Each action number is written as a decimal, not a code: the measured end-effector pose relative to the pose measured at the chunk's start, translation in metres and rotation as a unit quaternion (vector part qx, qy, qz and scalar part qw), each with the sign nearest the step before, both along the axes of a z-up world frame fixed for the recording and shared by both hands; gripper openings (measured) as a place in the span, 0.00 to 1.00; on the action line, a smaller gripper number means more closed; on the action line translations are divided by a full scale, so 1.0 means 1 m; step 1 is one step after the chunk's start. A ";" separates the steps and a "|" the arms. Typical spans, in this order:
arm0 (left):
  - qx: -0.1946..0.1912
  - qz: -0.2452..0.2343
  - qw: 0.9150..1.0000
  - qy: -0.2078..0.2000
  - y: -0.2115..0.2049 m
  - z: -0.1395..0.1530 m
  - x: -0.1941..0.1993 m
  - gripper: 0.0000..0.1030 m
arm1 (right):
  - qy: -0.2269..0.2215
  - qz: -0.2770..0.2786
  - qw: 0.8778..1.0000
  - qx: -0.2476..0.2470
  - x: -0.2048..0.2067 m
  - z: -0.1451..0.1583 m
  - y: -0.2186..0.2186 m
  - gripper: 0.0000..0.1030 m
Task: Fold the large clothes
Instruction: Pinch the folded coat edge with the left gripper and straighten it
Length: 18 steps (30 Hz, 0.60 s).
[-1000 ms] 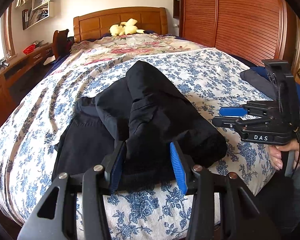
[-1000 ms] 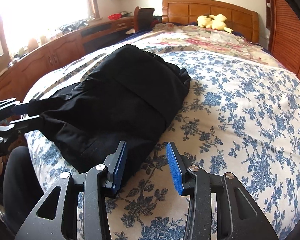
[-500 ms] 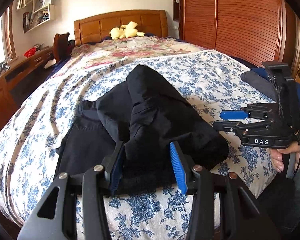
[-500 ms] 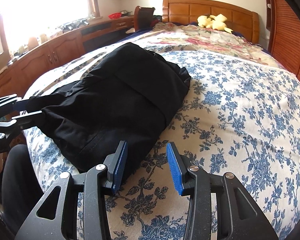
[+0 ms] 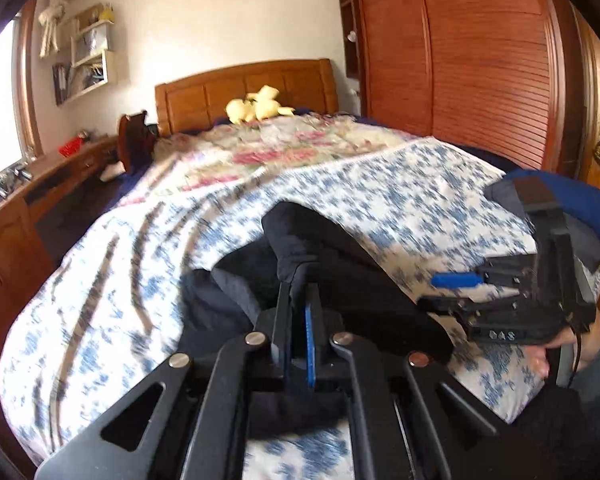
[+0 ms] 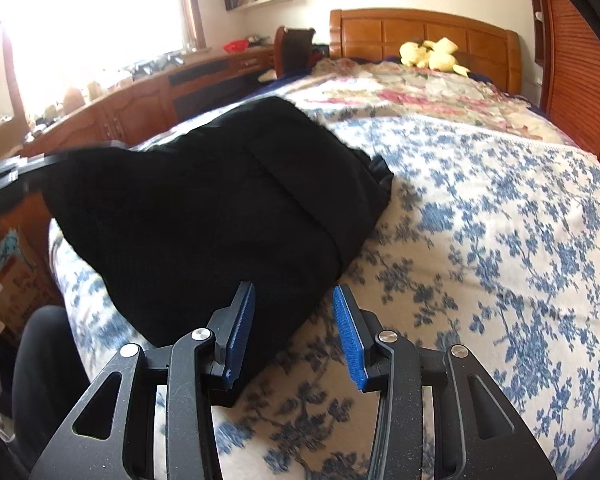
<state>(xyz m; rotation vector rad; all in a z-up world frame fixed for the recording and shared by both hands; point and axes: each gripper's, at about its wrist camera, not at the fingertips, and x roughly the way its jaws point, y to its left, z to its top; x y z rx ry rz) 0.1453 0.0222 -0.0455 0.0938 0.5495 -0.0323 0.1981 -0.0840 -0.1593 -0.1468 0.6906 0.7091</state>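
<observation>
The left tongs [image 5: 300,312] pinch a fold of the black garment [image 6: 228,208], lifting its near edge; the right tongs [image 6: 294,332] gape wide beside it. The garment lies on the floral bedspread [image 6: 500,200], well short of the headboard [image 6: 420,32].

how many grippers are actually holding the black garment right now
1. The left gripper has its jaws shut on a fold of the black garment. The right gripper sits open at the garment's near edge, gripping nothing.
</observation>
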 end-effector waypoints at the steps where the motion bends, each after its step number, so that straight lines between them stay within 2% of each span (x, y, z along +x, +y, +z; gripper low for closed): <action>1: 0.002 0.006 1.000 -0.003 0.006 0.004 0.000 0.03 | -0.002 0.003 1.000 0.009 0.000 0.003 0.002 0.40; 6: -0.004 0.063 0.998 -0.006 0.060 0.002 -0.008 0.03 | -0.016 0.024 0.998 0.054 -0.004 0.017 0.019 0.40; 8: -0.007 0.088 0.996 0.008 0.081 -0.012 -0.011 0.03 | -0.019 0.040 0.997 0.061 -0.009 0.019 0.029 0.40; 11: -0.017 0.119 0.992 0.044 0.110 -0.049 -0.017 0.03 | -0.022 0.059 0.997 0.053 -0.015 0.017 0.046 0.40; 15: -0.033 0.131 0.988 0.074 0.123 -0.087 -0.018 0.03 | -0.018 0.075 0.996 0.038 -0.020 0.008 0.064 0.40; 18: -0.037 0.132 0.987 0.079 0.124 -0.098 -0.017 0.03 | -0.017 0.081 0.996 0.027 -0.023 0.001 0.073 0.40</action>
